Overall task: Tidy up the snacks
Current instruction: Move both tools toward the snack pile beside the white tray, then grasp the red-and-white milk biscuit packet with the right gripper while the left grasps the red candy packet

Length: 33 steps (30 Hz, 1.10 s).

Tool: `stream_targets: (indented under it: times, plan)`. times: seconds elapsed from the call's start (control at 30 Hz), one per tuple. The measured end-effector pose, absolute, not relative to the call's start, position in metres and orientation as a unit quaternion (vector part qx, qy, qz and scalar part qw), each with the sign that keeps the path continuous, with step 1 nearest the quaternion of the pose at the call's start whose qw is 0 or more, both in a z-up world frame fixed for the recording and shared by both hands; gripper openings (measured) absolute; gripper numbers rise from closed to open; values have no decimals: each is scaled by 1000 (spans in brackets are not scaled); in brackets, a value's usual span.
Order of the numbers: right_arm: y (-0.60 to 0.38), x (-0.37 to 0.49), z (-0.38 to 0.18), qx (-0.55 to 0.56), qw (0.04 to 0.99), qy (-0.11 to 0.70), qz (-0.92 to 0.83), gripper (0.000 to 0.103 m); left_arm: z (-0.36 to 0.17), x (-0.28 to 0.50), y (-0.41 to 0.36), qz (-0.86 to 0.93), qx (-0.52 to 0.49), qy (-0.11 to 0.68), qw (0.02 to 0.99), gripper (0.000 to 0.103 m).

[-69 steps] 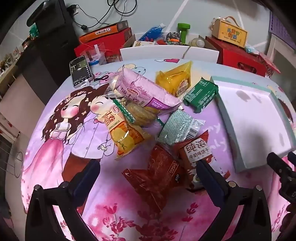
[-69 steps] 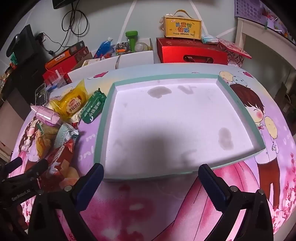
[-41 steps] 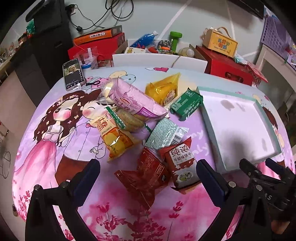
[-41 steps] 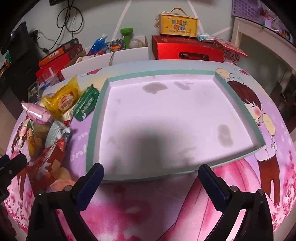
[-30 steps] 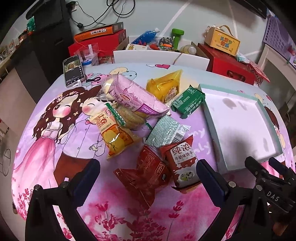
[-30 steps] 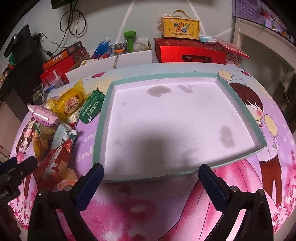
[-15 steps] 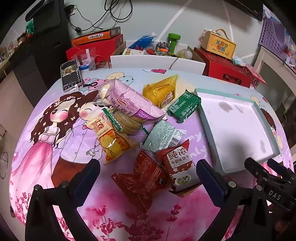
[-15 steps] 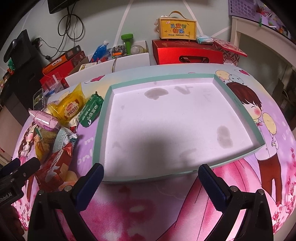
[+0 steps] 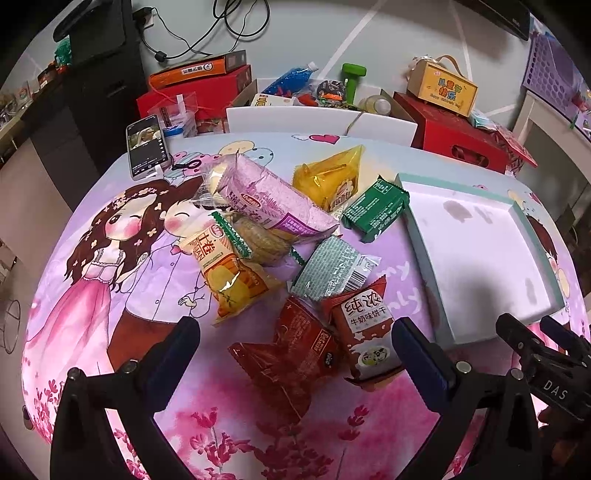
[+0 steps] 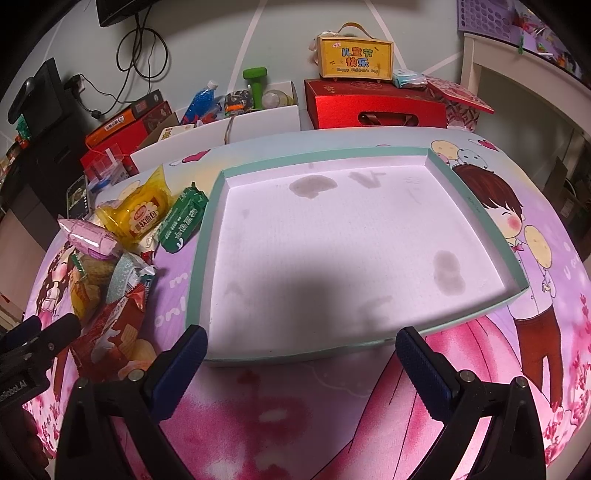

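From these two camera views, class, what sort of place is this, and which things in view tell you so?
Probably a lived-in room at home, not a lab: a cartoon-print tablecloth covers the table, snack packets lie heaped on it beside a shallow box lid, and gift boxes and cables clutter the wall behind.

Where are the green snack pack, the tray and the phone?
green snack pack [image 9: 375,208], left wrist view, middle of its top face.
tray [image 10: 199,240], right wrist view, left teal wall.
phone [image 9: 147,146], left wrist view, centre of its screen.
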State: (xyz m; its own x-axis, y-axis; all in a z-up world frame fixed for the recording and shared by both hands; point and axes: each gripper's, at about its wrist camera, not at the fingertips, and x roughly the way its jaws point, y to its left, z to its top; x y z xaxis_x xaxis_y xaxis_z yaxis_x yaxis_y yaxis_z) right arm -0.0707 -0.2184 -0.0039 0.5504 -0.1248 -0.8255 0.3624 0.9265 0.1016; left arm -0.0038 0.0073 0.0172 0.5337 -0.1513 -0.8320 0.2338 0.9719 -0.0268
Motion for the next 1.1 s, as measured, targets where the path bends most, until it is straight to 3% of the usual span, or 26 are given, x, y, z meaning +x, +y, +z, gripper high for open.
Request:
stream_targets:
  times: [0.77, 1.1]
  plan:
    - [-218, -71, -3, 130, 871, 453, -139, 103, 14, 0, 12, -110, 32, 475, 873, 103]
    - [-195, -62, 13, 136, 896, 416, -79, 103, 10, 14, 62, -58, -57, 490, 868, 103]
